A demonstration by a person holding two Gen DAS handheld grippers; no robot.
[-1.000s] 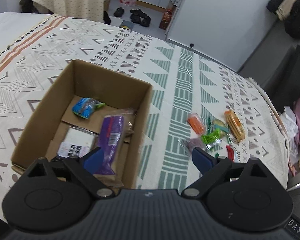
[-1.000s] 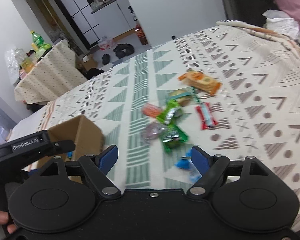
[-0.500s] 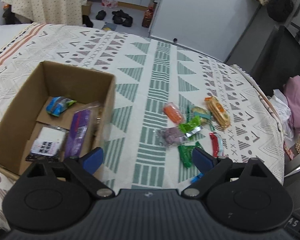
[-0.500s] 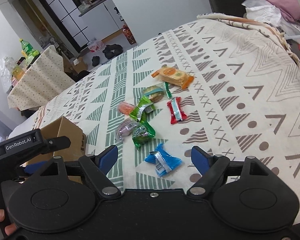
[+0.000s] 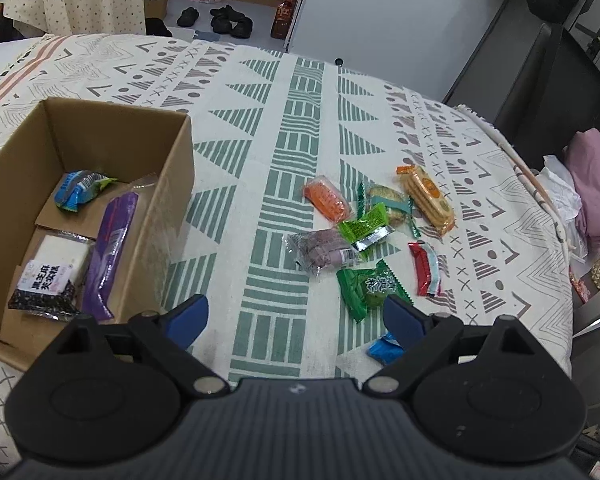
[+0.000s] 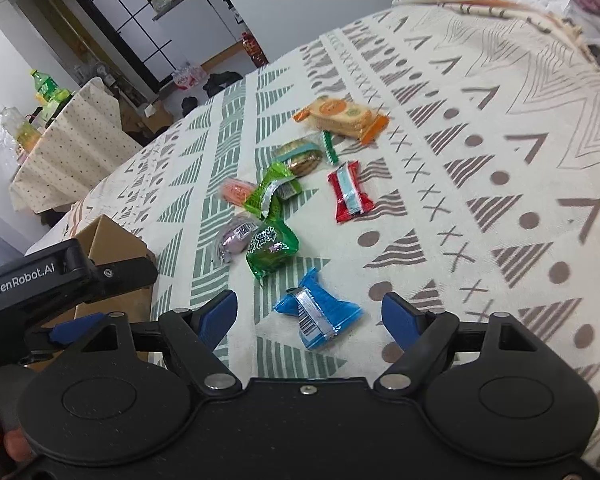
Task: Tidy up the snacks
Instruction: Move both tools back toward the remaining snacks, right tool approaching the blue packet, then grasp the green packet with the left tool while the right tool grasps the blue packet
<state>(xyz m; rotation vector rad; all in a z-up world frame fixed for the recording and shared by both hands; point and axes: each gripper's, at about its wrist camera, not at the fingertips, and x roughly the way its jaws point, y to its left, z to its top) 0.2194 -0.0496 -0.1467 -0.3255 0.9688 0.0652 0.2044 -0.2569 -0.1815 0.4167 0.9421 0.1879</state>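
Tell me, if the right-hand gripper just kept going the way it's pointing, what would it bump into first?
Most likely the blue snack packet: it lies on the patterned cloth between the open right gripper's fingers, though depth is hard to judge.

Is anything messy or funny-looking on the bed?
Yes. A bunch of snacks lie scattered on the patterned bedspread instead of in the cardboard box, which holds only a few. Nothing looks torn or spilled.
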